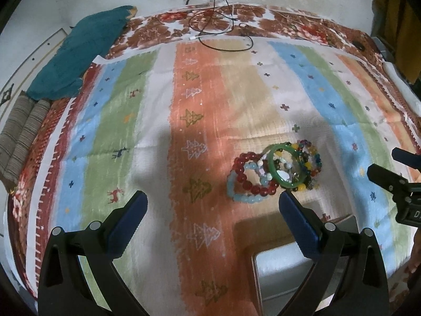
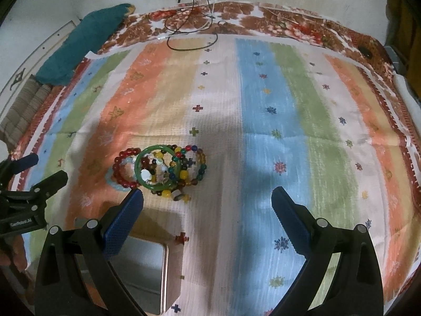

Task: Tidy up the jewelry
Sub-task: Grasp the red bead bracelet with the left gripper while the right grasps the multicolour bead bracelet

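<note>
A heap of bracelets lies on the striped cloth: a green bangle [image 1: 285, 167] [image 2: 157, 169] on top, a dark red bead bracelet [image 1: 250, 173] [image 2: 122, 168], a pale blue bead bracelet [image 1: 240, 196] [image 2: 115, 184] and multicoloured bead strands [image 1: 311, 162] [image 2: 194, 166]. A tan box [image 1: 279, 260] [image 2: 155, 271] with a pale inside sits open just in front of the heap. My left gripper [image 1: 213, 198] is open, empty, with its right fingertip beside the heap. My right gripper [image 2: 208, 193] is open, empty, its left fingertip next to the heap.
The striped cloth [image 1: 200, 121] [image 2: 263, 121] covers a patterned bedspread. A teal cloth [image 1: 79, 52] [image 2: 81, 44] lies at the far left corner. Black cables [image 1: 221, 34] [image 2: 189, 34] coil at the far edge. The other gripper shows at each view's side [image 1: 389, 176] [image 2: 29, 184].
</note>
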Action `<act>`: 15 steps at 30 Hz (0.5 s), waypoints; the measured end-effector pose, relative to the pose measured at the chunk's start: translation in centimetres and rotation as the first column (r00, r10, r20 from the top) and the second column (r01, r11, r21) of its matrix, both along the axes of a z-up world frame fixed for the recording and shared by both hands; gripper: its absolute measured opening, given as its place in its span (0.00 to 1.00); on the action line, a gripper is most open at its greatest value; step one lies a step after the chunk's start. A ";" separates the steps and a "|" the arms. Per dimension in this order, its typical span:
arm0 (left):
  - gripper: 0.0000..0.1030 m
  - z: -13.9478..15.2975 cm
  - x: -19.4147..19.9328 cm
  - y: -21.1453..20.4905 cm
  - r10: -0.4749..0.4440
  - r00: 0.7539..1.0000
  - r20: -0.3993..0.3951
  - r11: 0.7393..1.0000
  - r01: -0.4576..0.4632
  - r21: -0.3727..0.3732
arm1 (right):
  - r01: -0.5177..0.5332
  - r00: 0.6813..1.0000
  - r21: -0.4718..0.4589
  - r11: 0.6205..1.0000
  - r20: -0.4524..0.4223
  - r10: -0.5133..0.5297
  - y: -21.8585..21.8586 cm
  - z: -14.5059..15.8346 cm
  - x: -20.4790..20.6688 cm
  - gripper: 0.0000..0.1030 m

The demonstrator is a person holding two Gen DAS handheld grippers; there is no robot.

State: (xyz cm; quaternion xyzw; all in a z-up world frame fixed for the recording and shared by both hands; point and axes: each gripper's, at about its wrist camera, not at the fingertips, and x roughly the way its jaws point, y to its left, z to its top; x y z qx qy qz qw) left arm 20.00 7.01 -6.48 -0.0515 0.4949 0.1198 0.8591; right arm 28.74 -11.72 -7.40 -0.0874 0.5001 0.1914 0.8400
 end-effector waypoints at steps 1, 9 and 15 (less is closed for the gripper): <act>0.95 0.0 0.1 0.1 0.007 1.000 0.004 1.000 -0.007 0.001 | 0.000 1.000 -0.002 1.000 -0.004 0.000 0.1 -0.2 0.2 0.96; 0.94 -1.6 1.9 0.8 0.014 0.999 -0.031 1.000 -0.015 -0.027 | 0.008 0.999 -0.010 1.000 -0.046 -0.009 0.8 -1.8 1.9 0.96; 0.90 -2.8 3.2 1.2 -0.004 0.999 -0.039 0.998 0.001 -0.068 | -0.006 0.997 -0.054 0.999 -0.071 0.002 1.6 -3.3 2.8 0.96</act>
